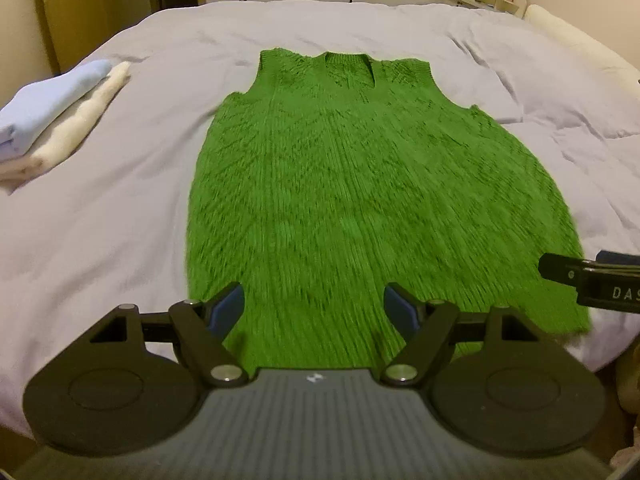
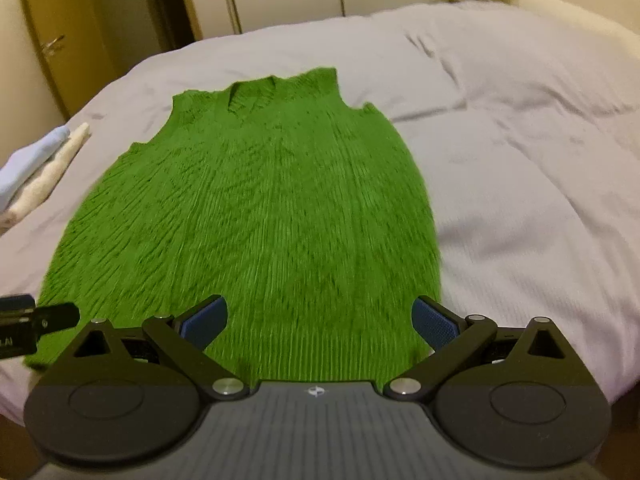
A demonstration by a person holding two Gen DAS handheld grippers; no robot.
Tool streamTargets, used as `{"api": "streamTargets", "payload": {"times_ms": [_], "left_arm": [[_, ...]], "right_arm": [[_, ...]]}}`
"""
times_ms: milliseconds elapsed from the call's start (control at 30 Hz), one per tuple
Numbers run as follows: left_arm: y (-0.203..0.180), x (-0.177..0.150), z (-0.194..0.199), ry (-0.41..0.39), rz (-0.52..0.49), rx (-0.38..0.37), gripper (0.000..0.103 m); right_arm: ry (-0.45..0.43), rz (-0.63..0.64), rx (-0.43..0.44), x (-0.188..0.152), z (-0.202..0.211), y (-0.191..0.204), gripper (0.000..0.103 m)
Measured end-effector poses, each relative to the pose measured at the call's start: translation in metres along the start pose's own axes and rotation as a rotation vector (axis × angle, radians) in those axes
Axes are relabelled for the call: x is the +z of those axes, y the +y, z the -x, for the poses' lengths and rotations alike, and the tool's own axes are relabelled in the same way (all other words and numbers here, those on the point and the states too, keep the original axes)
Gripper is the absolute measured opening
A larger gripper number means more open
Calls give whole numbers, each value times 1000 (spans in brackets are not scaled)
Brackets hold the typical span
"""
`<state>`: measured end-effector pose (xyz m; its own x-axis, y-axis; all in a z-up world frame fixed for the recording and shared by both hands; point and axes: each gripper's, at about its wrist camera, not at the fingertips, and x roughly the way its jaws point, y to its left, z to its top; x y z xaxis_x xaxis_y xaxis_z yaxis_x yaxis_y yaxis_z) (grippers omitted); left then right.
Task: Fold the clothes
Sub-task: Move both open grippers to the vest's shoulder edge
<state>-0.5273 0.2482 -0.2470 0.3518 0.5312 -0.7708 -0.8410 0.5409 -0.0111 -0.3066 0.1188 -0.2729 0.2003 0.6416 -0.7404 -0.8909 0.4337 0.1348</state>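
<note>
Jaws of both grippers stand spread and hold nothing: the left gripper (image 1: 314, 304) hangs over the near hem toward the left, the right gripper (image 2: 320, 320) over the near hem toward the right. A green knitted vest (image 1: 360, 184) lies flat and unfolded on the bed (image 1: 100, 240), neckline at the far end, hem at the near edge, both armholes showing. At far left sits a stack (image 1: 52, 116) of two folded pieces, pale blue on cream, well apart from the vest. Motion blur softens the knit in both views.

Step in hand (a judgement): the vest is spread out ready for a fold, and the grippers appear to be closing on the hem. Which fold is meant cannot be settled from these views; a hem-to-neck fold and a side-to-side fold both fit the pose.

A next move would call for each pair of jaws to straddle and pinch both layers at matching points near the hem corners, then lift evenly so the thick, stretchy knit does not sag or skew.
</note>
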Motion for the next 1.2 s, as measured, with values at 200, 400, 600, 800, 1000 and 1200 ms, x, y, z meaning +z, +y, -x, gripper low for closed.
{"api": "streamTargets", "payload": {"times_ms": [200, 400, 600, 800, 1000, 1200], "left_arm": [[12, 42, -47, -6, -23, -44, 74], [32, 84, -92, -32, -84, -85, 74], [55, 129, -139, -15, -168, -163, 63], [86, 174, -190, 2, -155, -233, 56], [105, 215, -228, -22, -137, -273, 52], [124, 258, -273, -27, -23, -328, 64]], "right_arm": [[-38, 82, -2, 41, -45, -1, 101], [-129, 179, 52, 85, -96, -12, 96], [-85, 272, 164, 128, -143, -30, 92], [42, 316, 158, 166, -194, -49, 72], [36, 310, 171, 214, -233, -62, 60], [10, 228, 247, 258, -276, -72, 59]]}}
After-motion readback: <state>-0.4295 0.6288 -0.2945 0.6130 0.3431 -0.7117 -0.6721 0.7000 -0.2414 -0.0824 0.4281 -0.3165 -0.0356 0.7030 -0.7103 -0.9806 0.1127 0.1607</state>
